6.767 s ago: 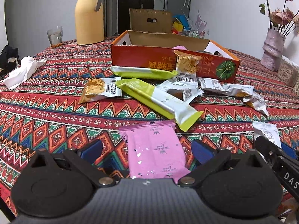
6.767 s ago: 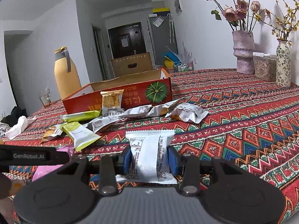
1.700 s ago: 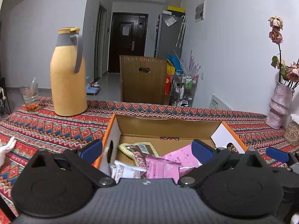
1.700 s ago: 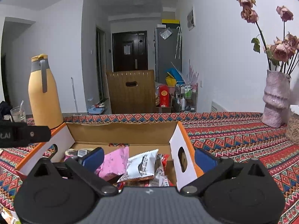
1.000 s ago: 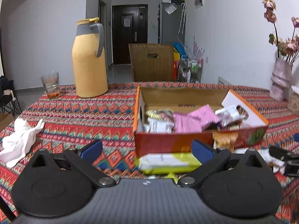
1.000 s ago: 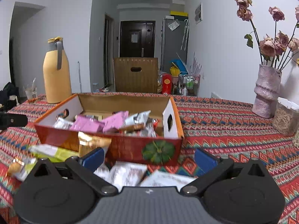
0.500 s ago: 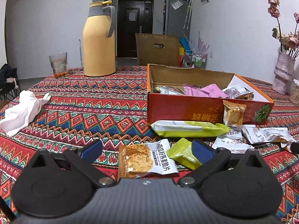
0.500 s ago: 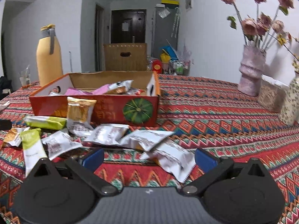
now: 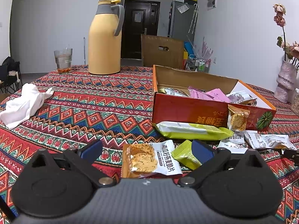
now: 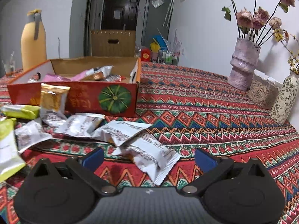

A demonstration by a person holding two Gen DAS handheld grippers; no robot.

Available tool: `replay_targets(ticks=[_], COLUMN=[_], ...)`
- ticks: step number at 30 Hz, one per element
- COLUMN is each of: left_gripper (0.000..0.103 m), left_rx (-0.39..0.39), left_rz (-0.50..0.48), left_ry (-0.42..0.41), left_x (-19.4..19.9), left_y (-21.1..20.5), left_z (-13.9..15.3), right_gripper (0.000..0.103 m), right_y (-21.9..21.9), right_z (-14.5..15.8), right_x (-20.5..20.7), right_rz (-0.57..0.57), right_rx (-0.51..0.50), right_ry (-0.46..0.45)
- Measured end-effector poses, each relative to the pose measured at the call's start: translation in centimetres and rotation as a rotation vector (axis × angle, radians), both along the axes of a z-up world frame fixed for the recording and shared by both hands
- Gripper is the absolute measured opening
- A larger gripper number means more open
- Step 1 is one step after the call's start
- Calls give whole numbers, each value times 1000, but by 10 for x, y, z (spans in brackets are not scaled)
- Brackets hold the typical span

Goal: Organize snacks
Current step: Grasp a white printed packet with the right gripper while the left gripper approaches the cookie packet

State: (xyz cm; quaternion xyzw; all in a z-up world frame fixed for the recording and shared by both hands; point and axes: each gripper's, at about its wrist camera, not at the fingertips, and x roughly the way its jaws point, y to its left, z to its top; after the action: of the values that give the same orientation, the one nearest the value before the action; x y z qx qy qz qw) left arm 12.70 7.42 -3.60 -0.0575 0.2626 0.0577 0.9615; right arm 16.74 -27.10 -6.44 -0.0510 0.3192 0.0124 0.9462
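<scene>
An open red cardboard box [image 9: 188, 110] [image 10: 84, 97] holds pink and white snack packets. Loose packets lie on the patterned tablecloth in front of it. My left gripper [image 9: 146, 152] is open, its fingers either side of an orange-and-white cracker packet [image 9: 149, 160] lying flat; a lime-green bar [image 9: 186, 156] lies by the right finger. A longer green bar [image 9: 190, 130] rests against the box front. My right gripper [image 10: 148, 157] is open around a crumpled white packet [image 10: 149, 156]. More white packets [image 10: 82, 124] and an upright gold cracker packet [image 10: 52, 100] lie beyond it.
A yellow thermos jug [image 9: 104, 43] and a glass [image 9: 63, 60] stand at the back left. A white cloth [image 9: 24, 104] lies at the left. Flower vases [image 10: 243, 65] and a jar [image 10: 261, 91] stand along the right wall. A cardboard crate [image 9: 162, 50] sits behind the table.
Both grippers have pulled back from above the box and come down low over the table. Each now has a loose packet between its open fingers.
</scene>
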Motion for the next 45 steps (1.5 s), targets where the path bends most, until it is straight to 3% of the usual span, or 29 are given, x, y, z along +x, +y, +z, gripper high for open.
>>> replay_targets(ticks=[15, 20, 23, 27, 37, 45], left_gripper=[103, 103, 103, 103, 103, 103], left_rx=[-21, -24, -25, -25, -6, 22], left_rz=[8, 13, 14, 16, 33, 50], left_ry=[15, 13, 14, 14, 31, 116], left_x=[3, 2, 3, 3, 4, 15], left_y=[3, 3, 4, 4, 2, 1], left_z=[-2, -2, -2, -2, -4, 0], right_gripper=[102, 84, 62, 53, 52, 52], right_y=[-15, -12, -13, -12, -18, -21], right_z=[-21, -20, -17, -13, 1, 3], right_x=[39, 34, 30, 23, -6, -8], right_rz=[-80, -54, -52, -39, -73, -67], right_rx=[118, 116, 124, 124, 149, 176], right_ry=[83, 57, 39, 9, -179, -199])
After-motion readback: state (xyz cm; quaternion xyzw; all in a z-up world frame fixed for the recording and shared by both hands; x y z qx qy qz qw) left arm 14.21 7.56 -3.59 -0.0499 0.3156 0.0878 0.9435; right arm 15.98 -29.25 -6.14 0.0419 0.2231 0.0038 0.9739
